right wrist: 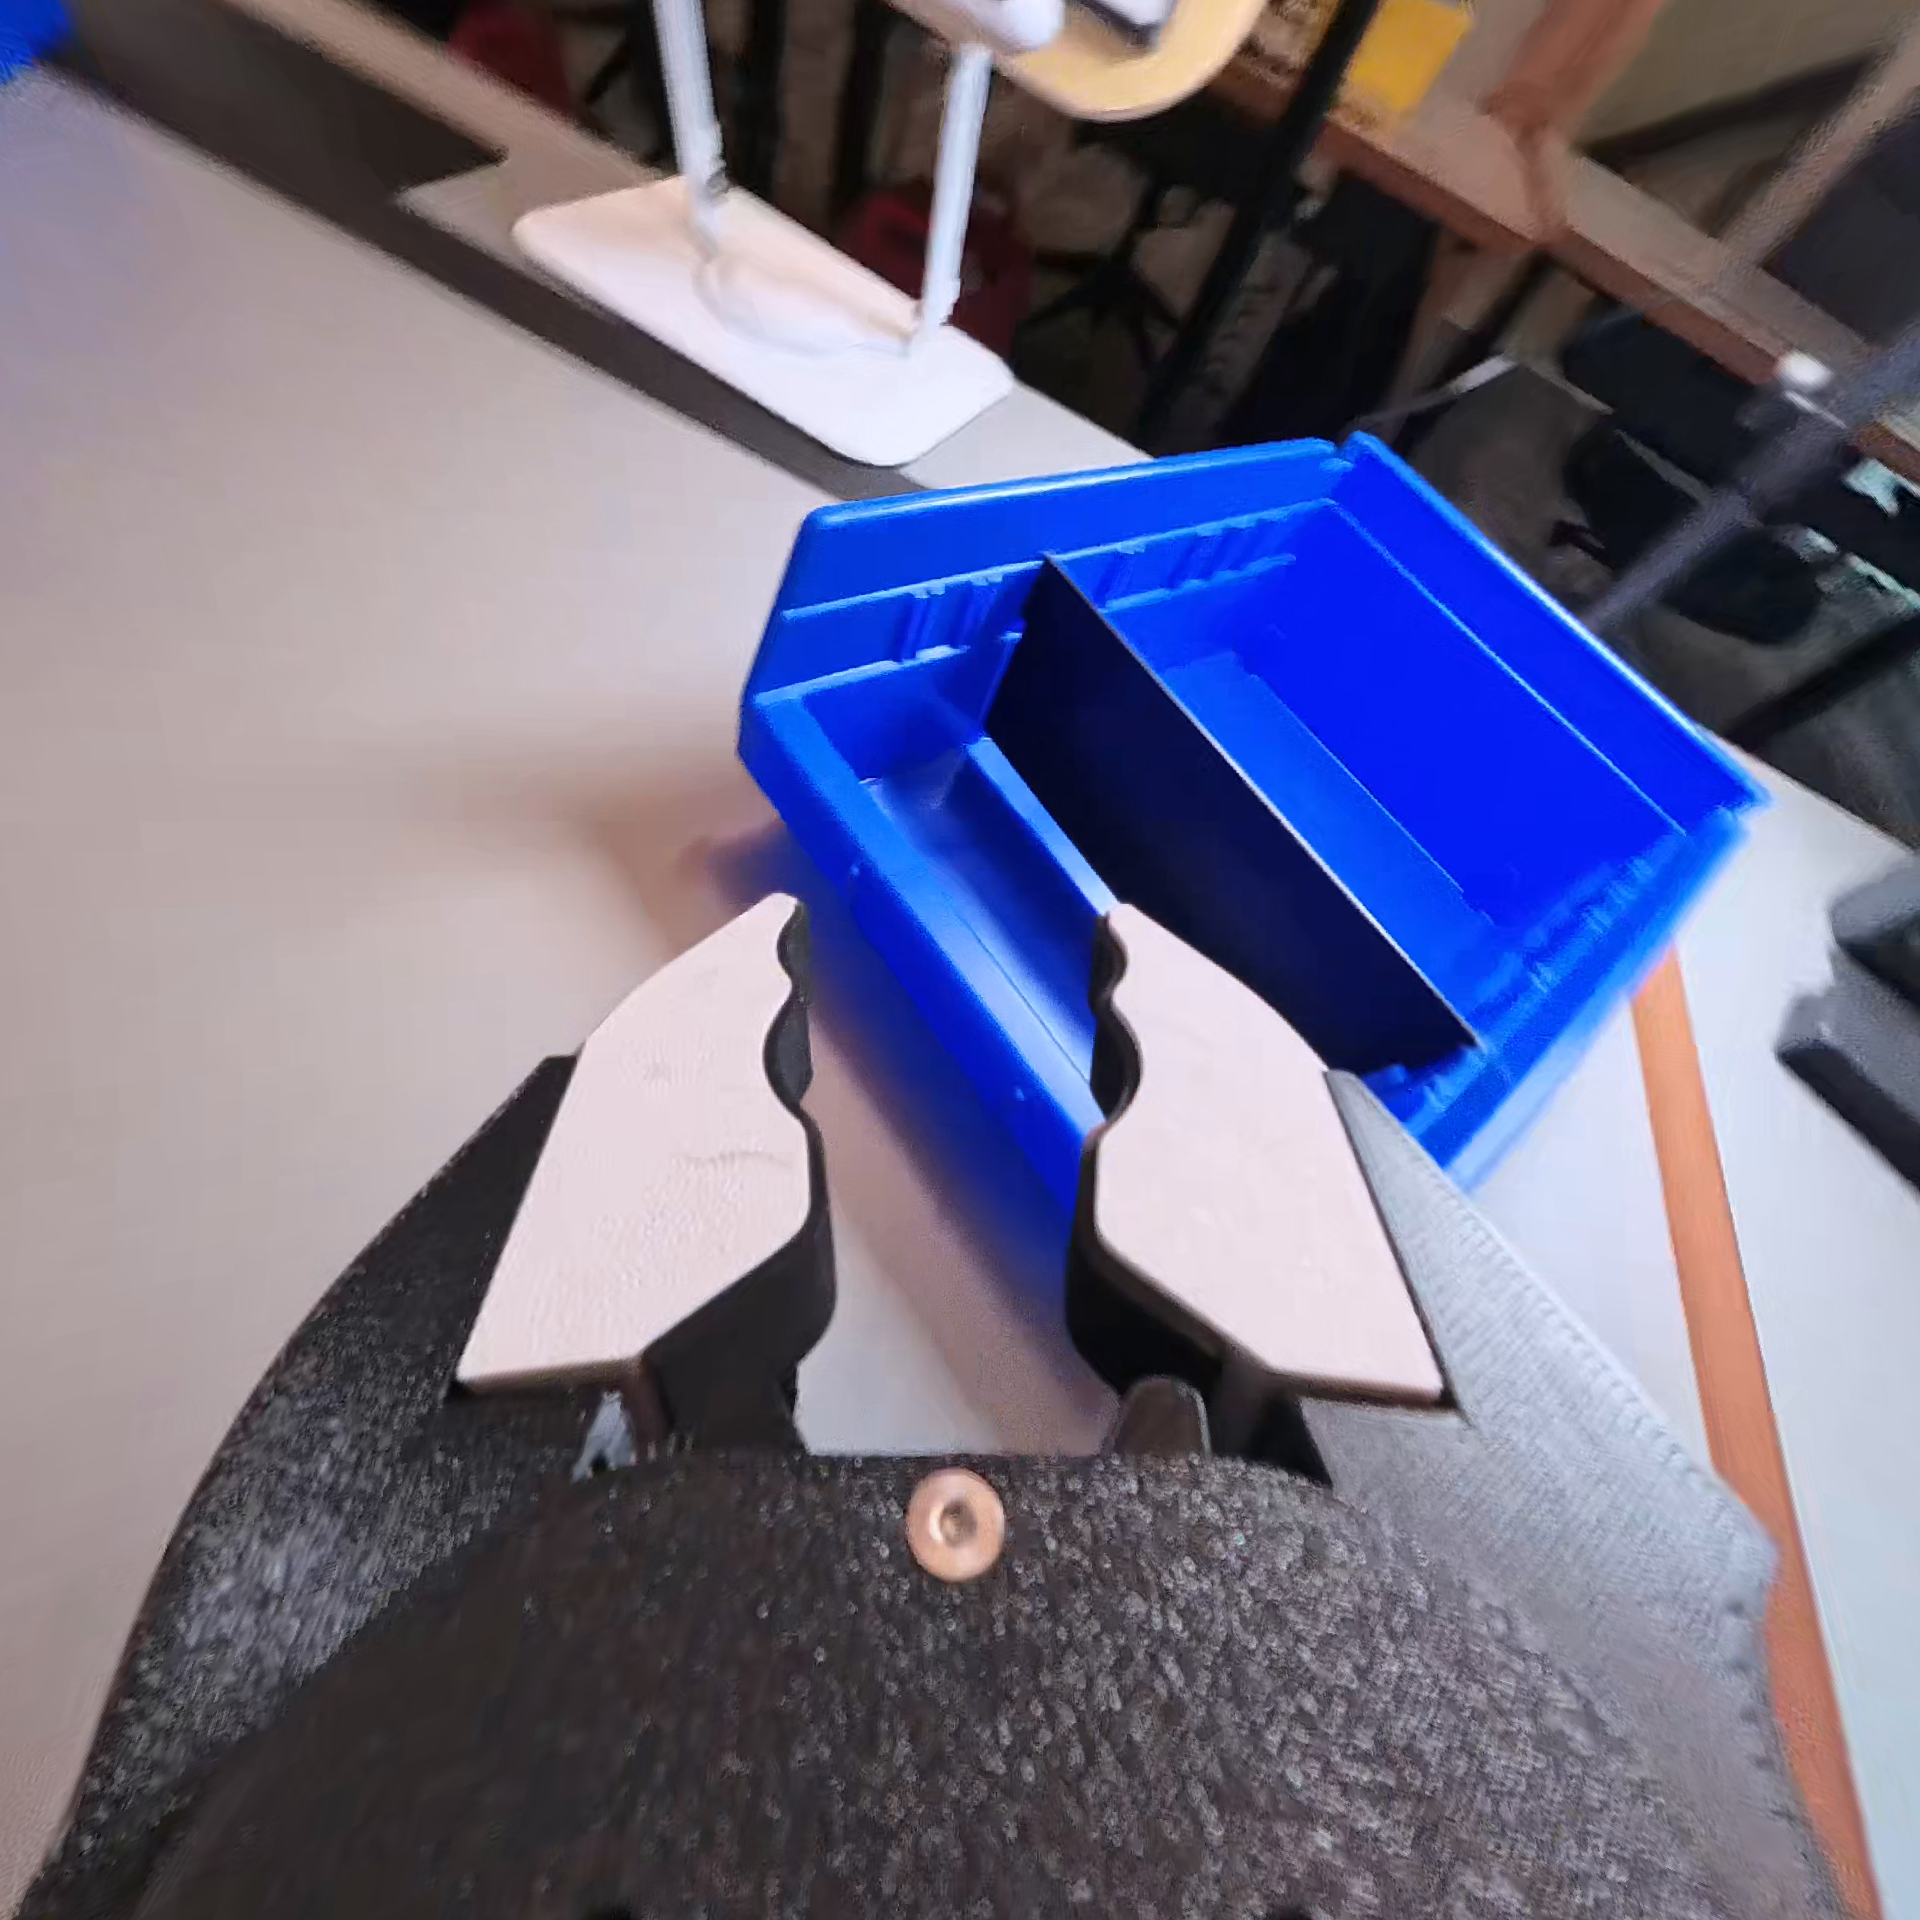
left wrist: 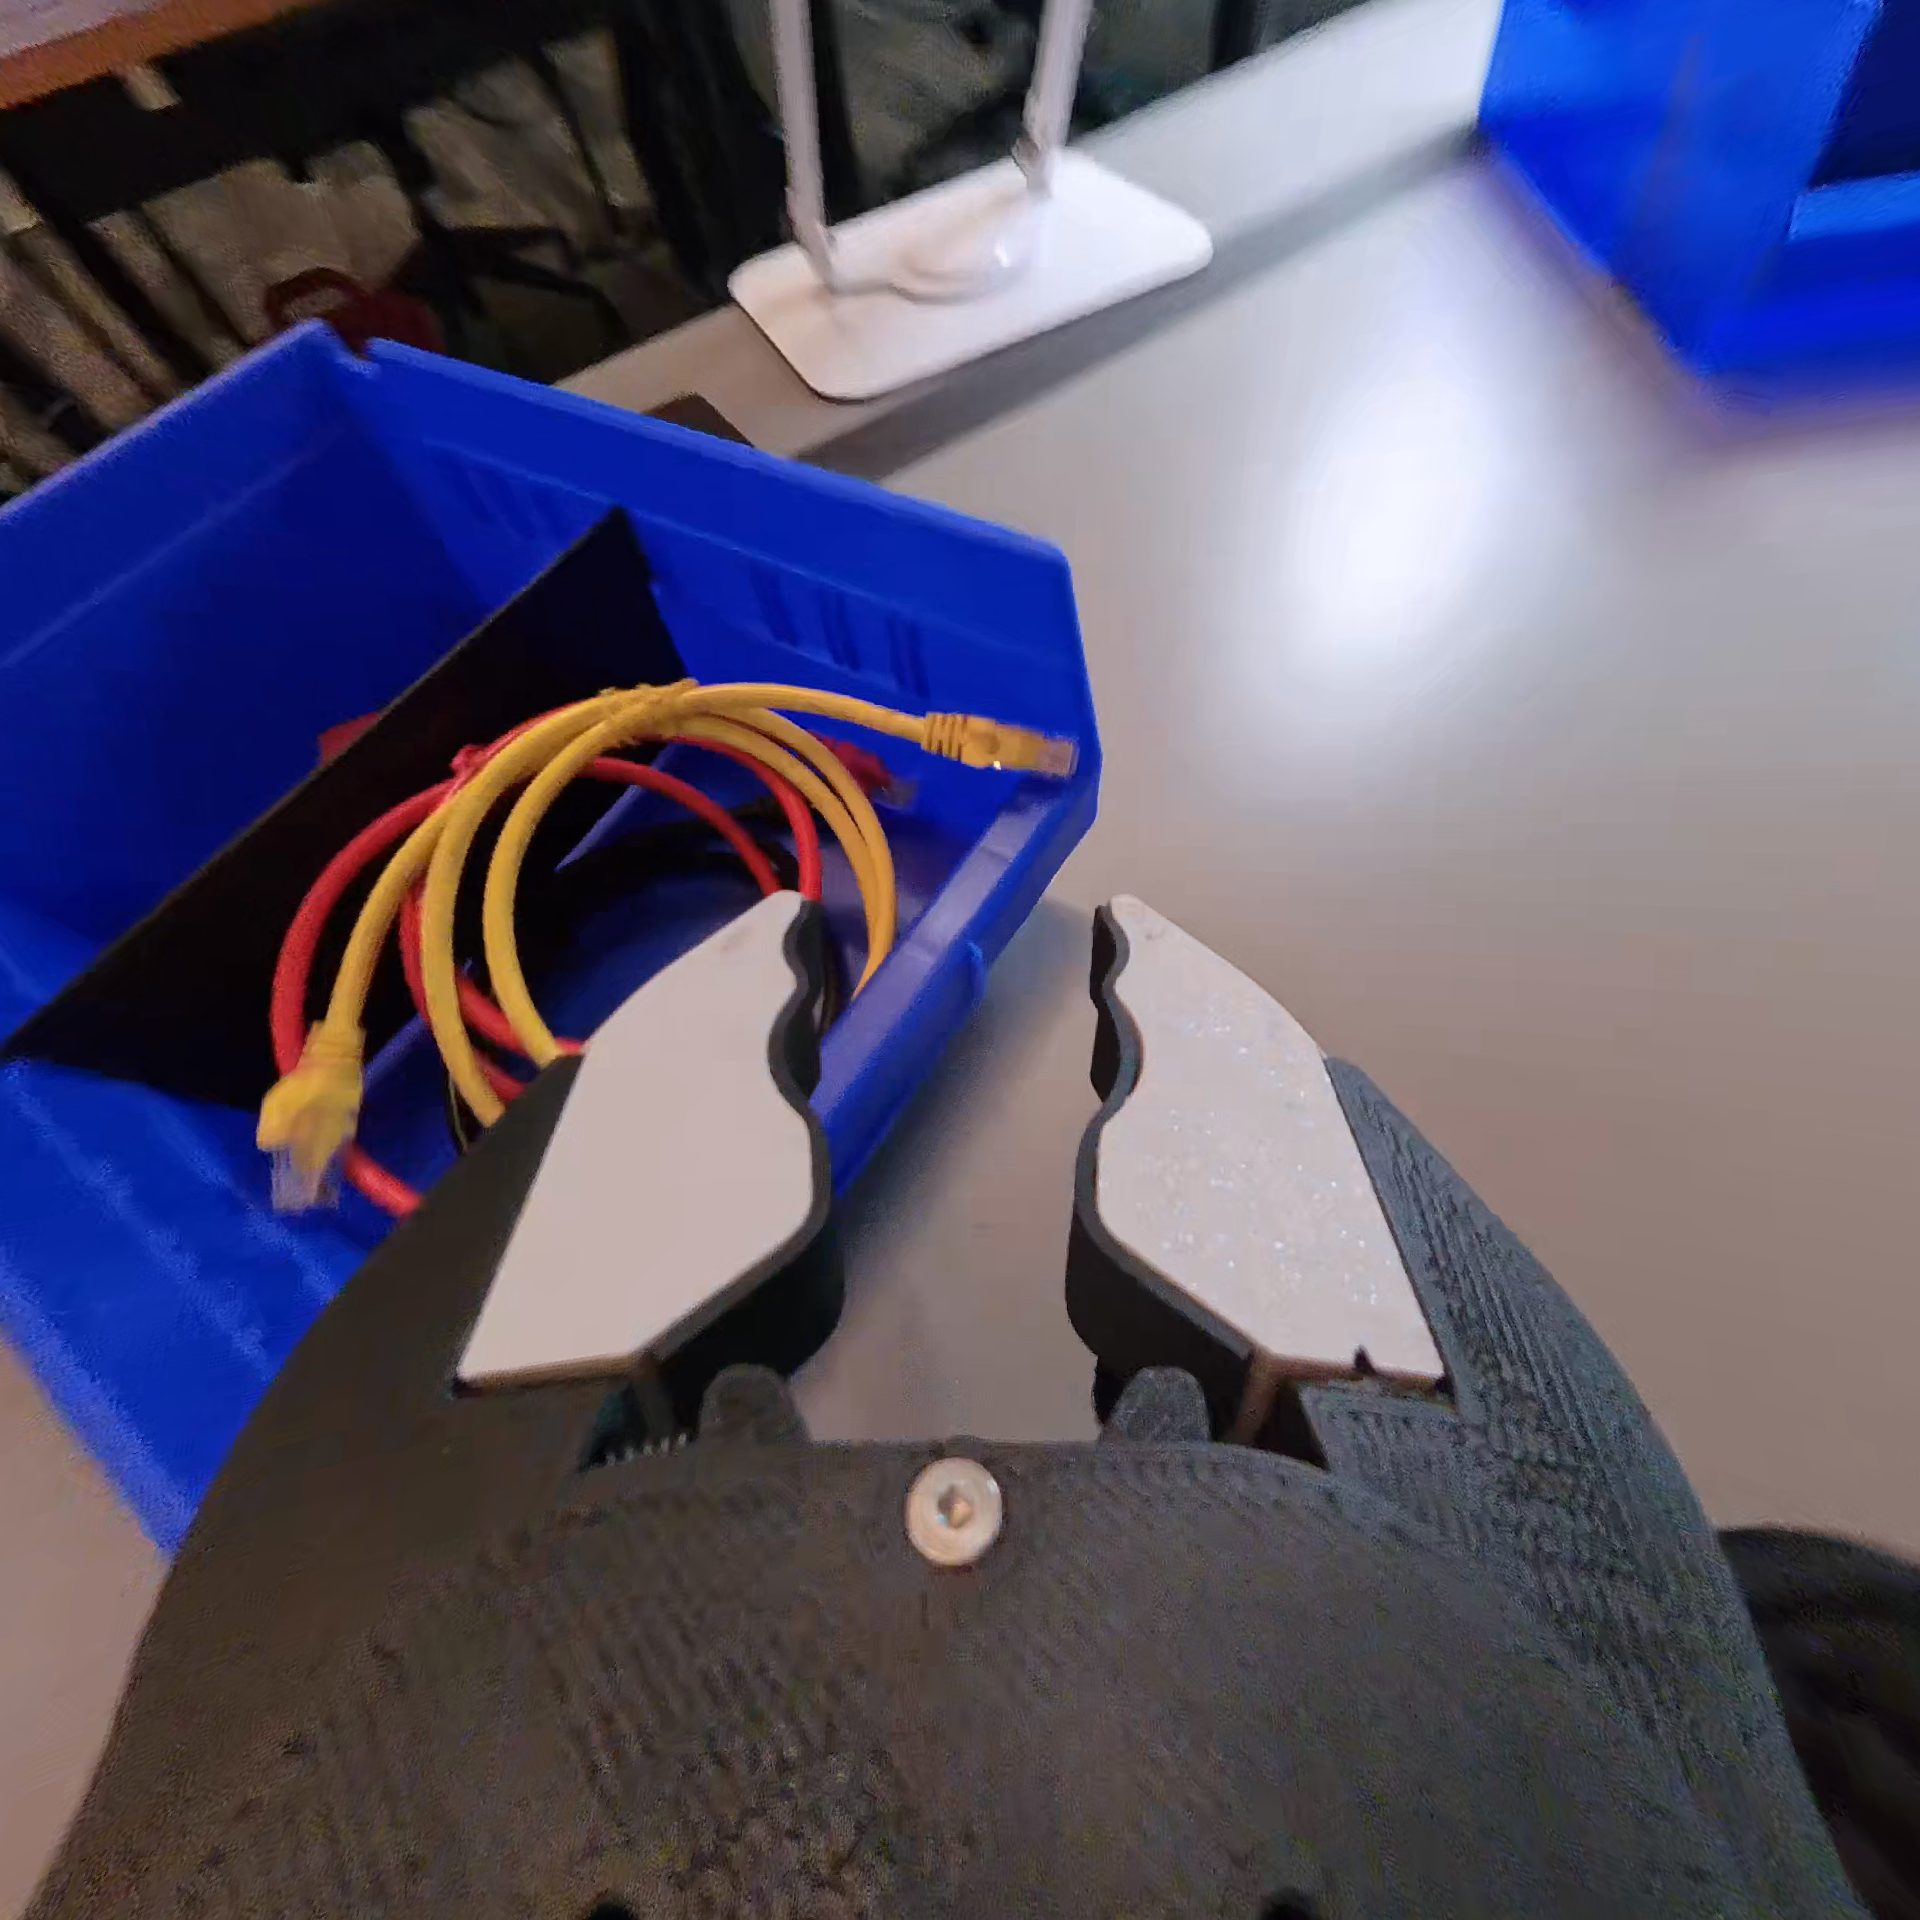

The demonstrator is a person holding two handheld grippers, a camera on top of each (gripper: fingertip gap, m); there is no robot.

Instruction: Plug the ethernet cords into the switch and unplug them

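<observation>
In the left wrist view a blue bin (left wrist: pixel 260 582) with a black divider (left wrist: pixel 343 831) holds coiled yellow ethernet cords (left wrist: pixel 468 862) and red ethernet cords (left wrist: pixel 301 935). One yellow plug (left wrist: pixel 1003 743) rests on the bin's rim, another (left wrist: pixel 307 1107) hangs lower left. My left gripper (left wrist: pixel 951 914) is open and empty, just above the bin's near right corner. In the right wrist view my right gripper (right wrist: pixel 951 925) is open and empty over the near edge of a second blue bin (right wrist: pixel 1558 665) with a black divider (right wrist: pixel 1195 810); its visible compartments are empty. No switch is in view.
A white stand base (left wrist: pixel 966 281) with two thin posts sits at the grey table's far edge; it also shows in the right wrist view (right wrist: pixel 758 322). The second blue bin (left wrist: pixel 1704 177) is at the far right of the left wrist view. The table's wooden edge (right wrist: pixel 1704 1247) runs at right.
</observation>
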